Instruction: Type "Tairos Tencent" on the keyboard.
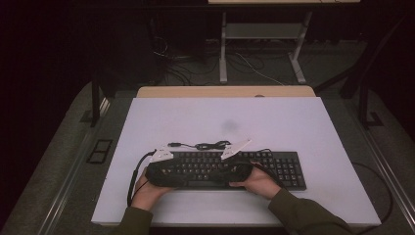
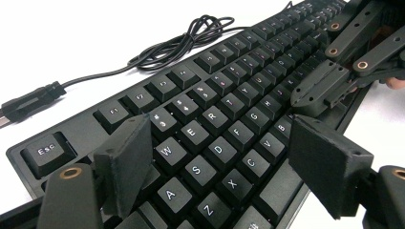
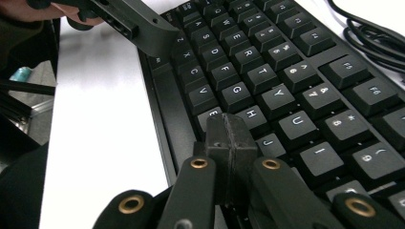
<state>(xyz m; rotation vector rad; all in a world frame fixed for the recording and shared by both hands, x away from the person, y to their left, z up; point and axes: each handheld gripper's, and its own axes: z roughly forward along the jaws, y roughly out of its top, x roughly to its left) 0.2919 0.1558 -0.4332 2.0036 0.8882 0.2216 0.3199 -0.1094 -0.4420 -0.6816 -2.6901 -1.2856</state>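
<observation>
High view shows a white table [image 1: 293,122] with a black keyboard [image 1: 288,169] along its near side. Behind the keyboard lies its coiled cable [image 2: 186,40]. Over the keyboard's left end hangs the left gripper [image 2: 219,162], jaws spread above the letter keys. The right gripper [image 3: 230,131], jaws pressed together, tips at the keyboard's middle keys.

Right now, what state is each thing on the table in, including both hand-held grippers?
Keyboard: flat on the table, keys up.
Cable: loosely coiled behind the keyboard, plug unconnected.
Left hand-held gripper: open, jaws over the left-hand keys, nothing between them.
Right hand-held gripper: shut, tip over the keys around B and H.
</observation>
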